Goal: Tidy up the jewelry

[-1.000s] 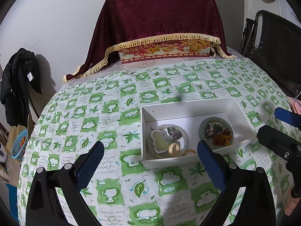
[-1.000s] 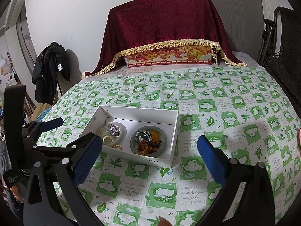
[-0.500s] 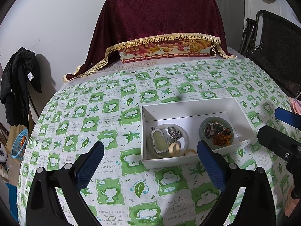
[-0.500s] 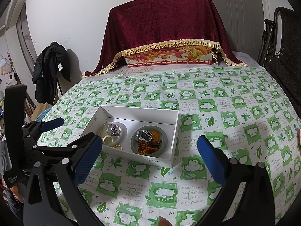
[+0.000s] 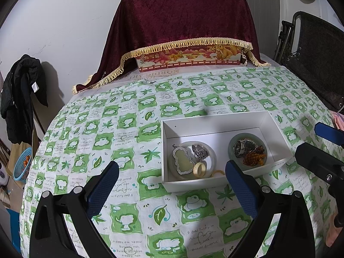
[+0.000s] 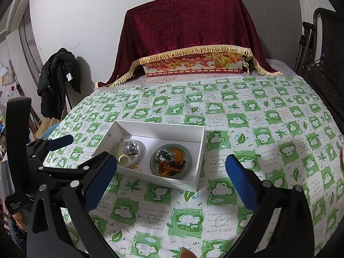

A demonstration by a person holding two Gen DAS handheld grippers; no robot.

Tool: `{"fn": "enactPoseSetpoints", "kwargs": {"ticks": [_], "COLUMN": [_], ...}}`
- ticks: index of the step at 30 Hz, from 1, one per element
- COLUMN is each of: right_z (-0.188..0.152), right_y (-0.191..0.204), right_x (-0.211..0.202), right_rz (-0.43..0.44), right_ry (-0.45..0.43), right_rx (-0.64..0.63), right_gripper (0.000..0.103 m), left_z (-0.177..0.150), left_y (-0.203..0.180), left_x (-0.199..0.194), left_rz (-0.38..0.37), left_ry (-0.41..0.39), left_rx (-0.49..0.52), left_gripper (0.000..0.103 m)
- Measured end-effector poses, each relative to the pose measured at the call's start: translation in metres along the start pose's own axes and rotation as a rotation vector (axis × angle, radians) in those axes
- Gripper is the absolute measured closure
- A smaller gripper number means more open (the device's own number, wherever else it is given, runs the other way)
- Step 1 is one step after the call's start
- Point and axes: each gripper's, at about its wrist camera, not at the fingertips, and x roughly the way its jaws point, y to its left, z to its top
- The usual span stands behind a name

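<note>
Two hand-held grippers hover over a white box [image 5: 217, 126] of jewelry on a table, and nothing in the scene has shifted over the past second: both tools hang where they were, jaws spread wide and empty. The left gripper [image 5: 172, 185] waits just short of the box's near wall; the right gripper [image 6: 169, 178] sits to the right of it, also open, holding nothing. That stillness suggests the sorting has not yet begun, or is paused between picks.

Inside the box, a pale dish [image 5: 212, 154] on the left carries a gourd-shaped pendant [image 5: 182, 161], a silver charm [image 5: 200, 150] and a cream ring [image 5: 198, 168]; a second ring [image 5: 217, 173] lies on the box floor beside it. A greenish dish [image 6: 189, 154] on the right holds a tangle of amber beads [image 6: 172, 166] and dark metal pieces.

The table wears a green-and-white cloth [image 6: 258, 129] printed with frogs and leaves. At its far edge stands a decorated box under a fringed maroon drape [image 6: 189, 25]. A black coat [image 6: 58, 81] hangs at the far left against a white wall
</note>
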Motion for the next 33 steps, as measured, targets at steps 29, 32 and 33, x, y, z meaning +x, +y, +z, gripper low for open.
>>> {"fn": "enactPoseSetpoints", "kwargs": {"ticks": [29,32,33], "right_z": [-0.0011,-0.001,-0.001], "right_y": [0.0021,0.0021,0.002], "right_x": [0.0011,0.001,0.0009], "right_rz": [0.002,0.003,0.002], "right_ry": [0.001,0.001,0.0], "right_rx": [0.002,0.002,0.002], "right_gripper": [0.005,0.005,0.005], "left_z": [-0.0015,-0.0014,-0.0016], "left_y": [0.0004,0.0005,0.0005], "left_x": [0.0018,0.0018,0.0008], "left_rz": [-0.001,-0.002,-0.01], "left_ry": [0.011,0.011,0.008], "left_rx": [-0.004,-0.003,0.001], "left_gripper": [0.003,0.003,0.003]}}
